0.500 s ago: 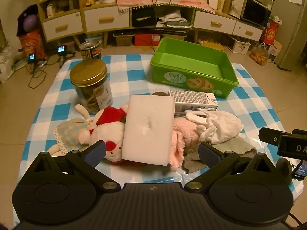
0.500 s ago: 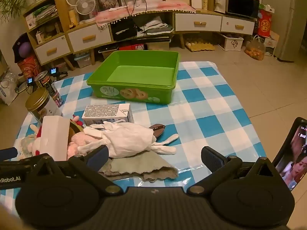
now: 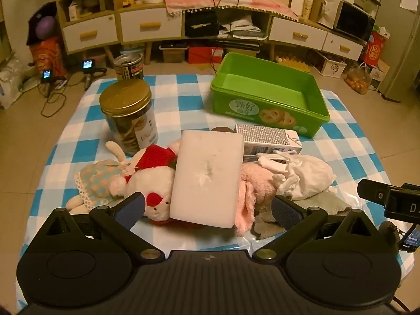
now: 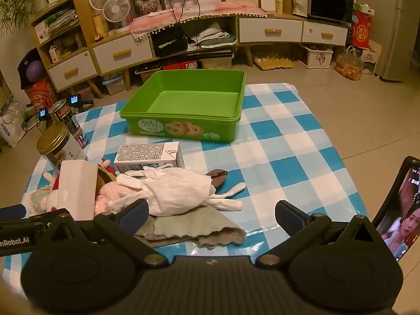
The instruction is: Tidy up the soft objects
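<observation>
The table (image 4: pixel 288 136) has a blue and white checked cloth. Its right half is mostly bare, so there is lots of open room there.

The green bin (image 4: pixel 183 128) sits near the far edge, open at the top. Its long side runs left to right.

The soft things lie in a row along the near edge, toward the left. The white foam block (image 3: pixel 208 178) leans on top of the toys, with its long side running from the near edge toward the far edge. Under it on the left is a white plush toy (image 3: pixel 149 183) with red on it. A pink plush toy (image 3: pixel 254 183) pokes out on the right. The white cloth bundle (image 4: pixel 178 194) lies longways left to right, on top of a grey-green towel (image 4: pixel 189 228) close to the near edge.

A small carton (image 4: pixel 149 155) lies between the bin and the soft things. A jar with a gold lid (image 3: pixel 128 115) stands near the left edge.

The left gripper (image 3: pixel 207 207) hangs over the foam block, fingers spread wide, holding nothing. The right gripper (image 4: pixel 212 212) hangs over the towel, fingers spread wide too, holding nothing.
</observation>
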Motion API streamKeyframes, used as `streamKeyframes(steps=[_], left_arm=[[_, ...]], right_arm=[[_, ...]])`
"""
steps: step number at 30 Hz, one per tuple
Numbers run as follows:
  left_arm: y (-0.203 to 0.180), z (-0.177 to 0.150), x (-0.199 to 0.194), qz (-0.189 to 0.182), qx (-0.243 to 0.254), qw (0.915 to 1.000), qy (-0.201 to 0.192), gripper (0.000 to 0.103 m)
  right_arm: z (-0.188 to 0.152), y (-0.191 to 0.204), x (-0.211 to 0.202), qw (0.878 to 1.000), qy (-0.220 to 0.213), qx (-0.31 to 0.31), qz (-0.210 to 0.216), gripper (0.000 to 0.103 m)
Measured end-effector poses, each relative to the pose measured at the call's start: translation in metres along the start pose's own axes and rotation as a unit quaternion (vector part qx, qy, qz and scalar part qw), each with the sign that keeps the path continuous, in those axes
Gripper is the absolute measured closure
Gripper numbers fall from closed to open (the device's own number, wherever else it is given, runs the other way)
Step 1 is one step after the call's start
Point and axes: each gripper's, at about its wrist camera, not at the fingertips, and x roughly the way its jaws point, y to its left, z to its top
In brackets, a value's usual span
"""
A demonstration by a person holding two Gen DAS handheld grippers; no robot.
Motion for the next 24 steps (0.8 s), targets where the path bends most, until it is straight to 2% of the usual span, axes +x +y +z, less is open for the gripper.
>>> streamKeyframes(steps=[24], left_arm=[[0.0025,-0.0034,0.0052,0.005,-0.014,0.9999,-0.001,0.005]], right_arm=[[-0.0001,0.0024,-0.0020,1.000,0.002,0.001,0.004,0.019]])
